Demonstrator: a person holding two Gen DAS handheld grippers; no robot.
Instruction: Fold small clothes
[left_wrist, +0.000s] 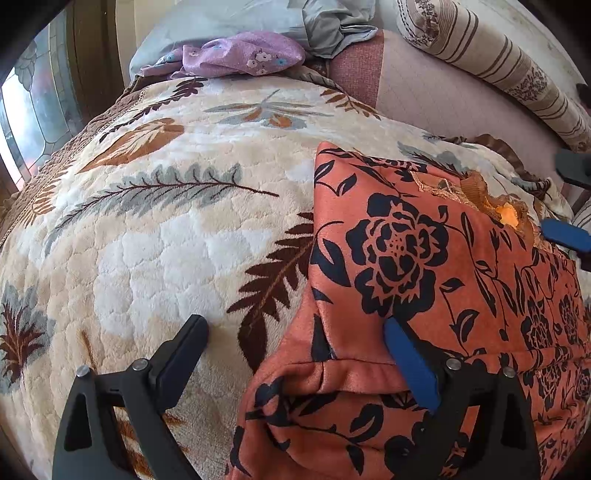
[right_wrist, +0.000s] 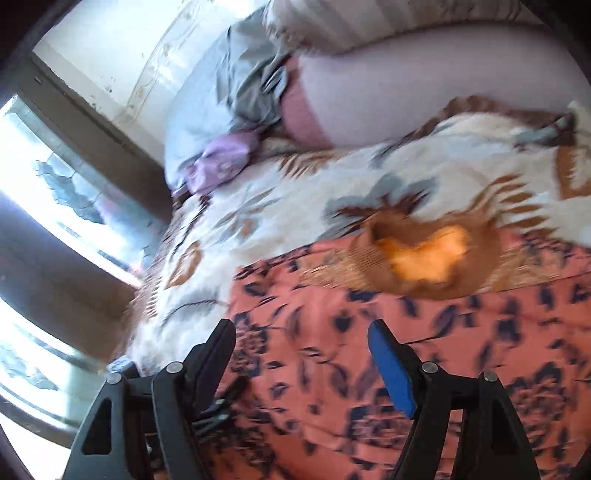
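The orange black-flowered garment (left_wrist: 424, 266) lay on the cream leaf-patterned plush blanket (left_wrist: 155, 229). Left gripper (left_wrist: 295, 347) and right gripper (right_wrist: 301, 345) gaped wide, apparently empty — the blurred right view suggested haste, risking a rumpled fold.

The garment (left_wrist: 424, 266) was rust-orange with black roses and leaves, a tan lace trim at its neck. Under it the blanket (left_wrist: 155, 206) showed cream plush with brown, rust and grey-blue fern leaves. Behind lay a lilac cloth (left_wrist: 240, 53) with small flowers, and a beige brown-striped bolster (left_wrist: 498, 62).
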